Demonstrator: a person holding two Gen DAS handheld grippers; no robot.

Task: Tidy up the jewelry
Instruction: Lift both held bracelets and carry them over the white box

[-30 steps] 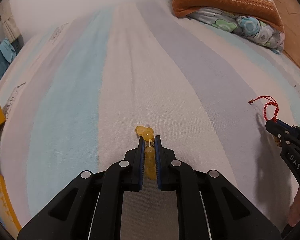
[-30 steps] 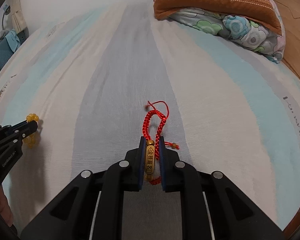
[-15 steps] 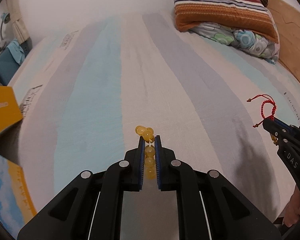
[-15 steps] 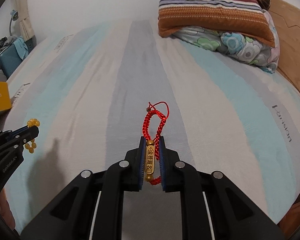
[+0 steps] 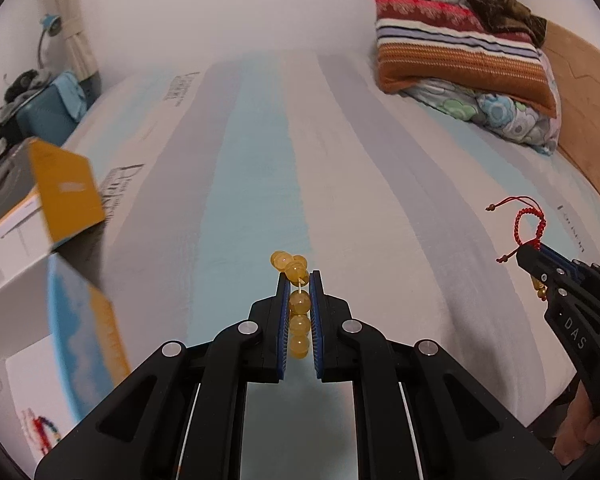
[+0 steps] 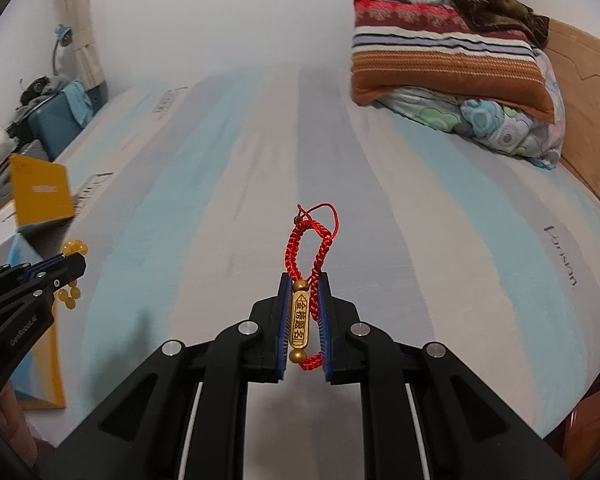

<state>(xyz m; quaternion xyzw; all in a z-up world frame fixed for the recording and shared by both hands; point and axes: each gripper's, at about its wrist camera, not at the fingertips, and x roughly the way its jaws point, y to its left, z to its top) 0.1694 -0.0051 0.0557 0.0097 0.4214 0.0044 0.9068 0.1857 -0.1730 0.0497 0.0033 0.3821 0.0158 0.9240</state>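
Note:
My left gripper (image 5: 299, 280) is shut on a yellow bead bracelet (image 5: 299, 304), with three beads lined up between its blue pads and a few more poking out past the tips. My right gripper (image 6: 303, 282) is shut on a red braided cord bracelet (image 6: 314, 242) by its gold bar charm (image 6: 300, 320); the red loop stands up beyond the tips. Both hang above the striped bedsheet (image 5: 260, 168). In the left wrist view the right gripper (image 5: 530, 250) shows at the far right with the red bracelet (image 5: 528, 224). In the right wrist view the left gripper (image 6: 74, 260) shows at the far left with yellow beads (image 6: 70, 294).
An open yellow-and-blue box (image 5: 64, 192) with white inner walls stands at the bed's left edge; a small coloured bracelet (image 5: 42, 434) lies in its white tray. Folded blankets and a floral pillow (image 5: 460, 64) are piled at the far right by a wooden headboard (image 5: 588, 120).
Both grippers have risen off the sheet with their bracelets still held. The view has pulled back, and the yellow-and-blue box at the left has come into sight.

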